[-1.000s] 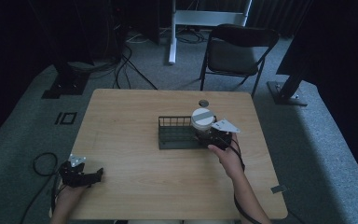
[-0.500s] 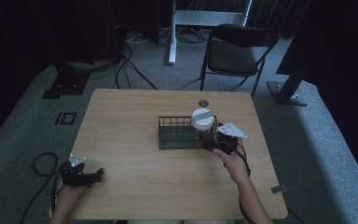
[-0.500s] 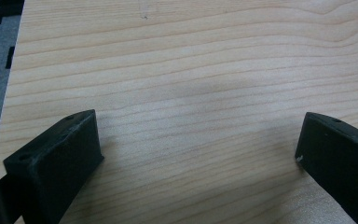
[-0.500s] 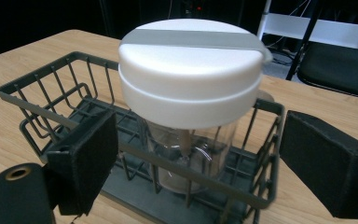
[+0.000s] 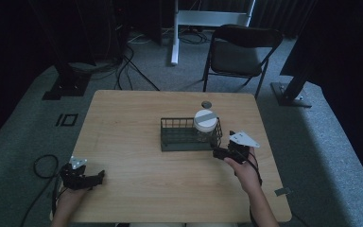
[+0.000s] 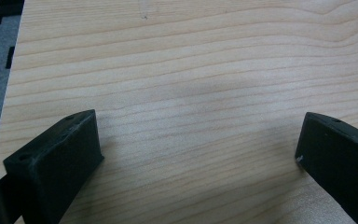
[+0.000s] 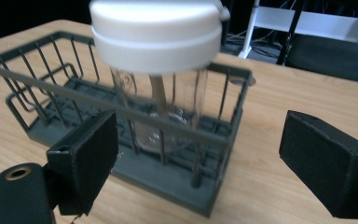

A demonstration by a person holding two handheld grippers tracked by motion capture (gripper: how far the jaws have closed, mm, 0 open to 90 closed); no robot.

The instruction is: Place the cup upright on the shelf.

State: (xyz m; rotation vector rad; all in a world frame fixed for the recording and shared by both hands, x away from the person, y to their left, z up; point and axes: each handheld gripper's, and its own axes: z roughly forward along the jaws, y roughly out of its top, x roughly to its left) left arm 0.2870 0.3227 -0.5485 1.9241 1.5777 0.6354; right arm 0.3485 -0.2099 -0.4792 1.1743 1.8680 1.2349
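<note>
Jar (image 5: 205, 125) with a white lid stands upright in the right end of the dark wire basket (image 5: 170, 137) at mid-counter, walled in so it cannot tip; at the near left corner the left tongs (image 5: 92, 178) rest low, jaws spread over bare wood, while the right tongs (image 7: 198, 158) hang just beside the basket's end, spread and empty, aimed at the glass
</note>
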